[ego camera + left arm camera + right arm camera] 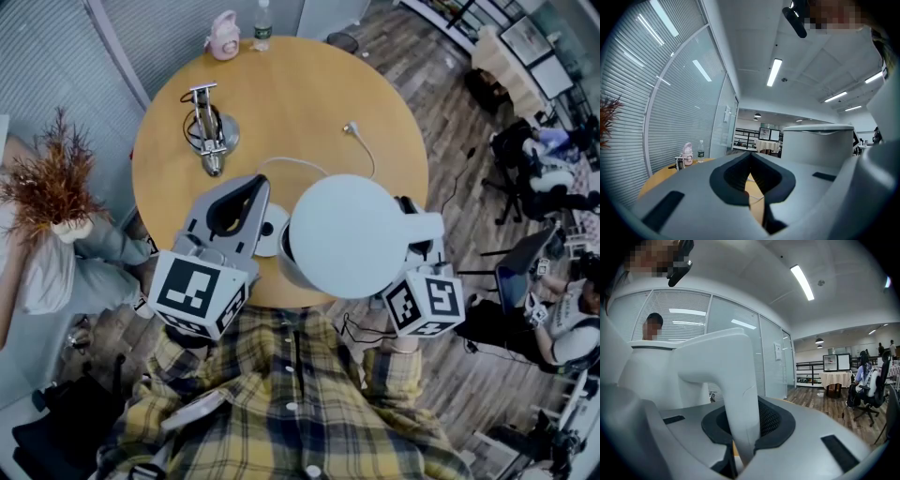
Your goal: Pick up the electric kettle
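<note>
Right tongs (740, 446) clenched on handle (733, 376); kettle (352, 234) looks lifted off its base (270, 232). Left tongs (752, 183) closed, empty. Pick-up essentially done.

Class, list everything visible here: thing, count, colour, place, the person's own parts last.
table: one, tan, centre.
electric kettle: one, white, lifted over table's near edge.
round base with cord: one, white, on table beside kettle.
metal stand: one, silver, table's left.
pink bottle, clear bottle: one each, table's far edge.
dried plant: one, orange-brown, left of table.
other people: at least three, seated left and right.
shirt: one, yellow plaid, bottom.
left gripper: grey, shut, empty.
right gripper: grey, shut on the kettle's handle.
</note>
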`<state>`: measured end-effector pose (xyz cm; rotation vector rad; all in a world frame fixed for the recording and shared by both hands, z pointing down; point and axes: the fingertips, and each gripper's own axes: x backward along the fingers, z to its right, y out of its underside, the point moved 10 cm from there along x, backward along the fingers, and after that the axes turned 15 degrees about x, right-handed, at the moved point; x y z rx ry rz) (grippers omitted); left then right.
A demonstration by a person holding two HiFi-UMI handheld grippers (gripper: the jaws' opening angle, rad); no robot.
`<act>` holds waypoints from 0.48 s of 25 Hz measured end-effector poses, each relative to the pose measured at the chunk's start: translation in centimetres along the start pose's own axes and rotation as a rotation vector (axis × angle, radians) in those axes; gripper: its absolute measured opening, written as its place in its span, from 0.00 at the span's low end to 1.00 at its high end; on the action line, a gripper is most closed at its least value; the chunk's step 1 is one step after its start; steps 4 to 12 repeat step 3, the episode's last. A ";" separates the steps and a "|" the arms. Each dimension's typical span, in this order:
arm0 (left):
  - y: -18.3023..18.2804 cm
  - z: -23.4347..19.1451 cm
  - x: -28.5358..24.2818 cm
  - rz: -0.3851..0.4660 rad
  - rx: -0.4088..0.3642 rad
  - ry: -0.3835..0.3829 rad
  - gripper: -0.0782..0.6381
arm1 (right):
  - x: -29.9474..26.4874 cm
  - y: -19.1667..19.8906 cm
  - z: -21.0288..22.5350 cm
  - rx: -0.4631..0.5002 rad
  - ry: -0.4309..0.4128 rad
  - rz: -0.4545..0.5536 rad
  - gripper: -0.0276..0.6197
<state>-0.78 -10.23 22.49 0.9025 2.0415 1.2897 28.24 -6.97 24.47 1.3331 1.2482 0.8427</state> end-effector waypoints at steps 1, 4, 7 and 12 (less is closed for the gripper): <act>0.0 0.0 0.1 0.001 0.000 0.000 0.11 | 0.1 0.0 -0.1 -0.002 0.001 0.000 0.15; 0.1 -0.1 0.4 0.003 0.001 0.001 0.11 | 0.3 0.0 -0.3 -0.005 0.005 0.000 0.15; 0.1 -0.1 0.4 0.003 0.001 0.001 0.11 | 0.3 0.0 -0.3 -0.005 0.005 0.000 0.15; 0.1 -0.1 0.4 0.003 0.001 0.001 0.11 | 0.3 0.0 -0.3 -0.005 0.005 0.000 0.15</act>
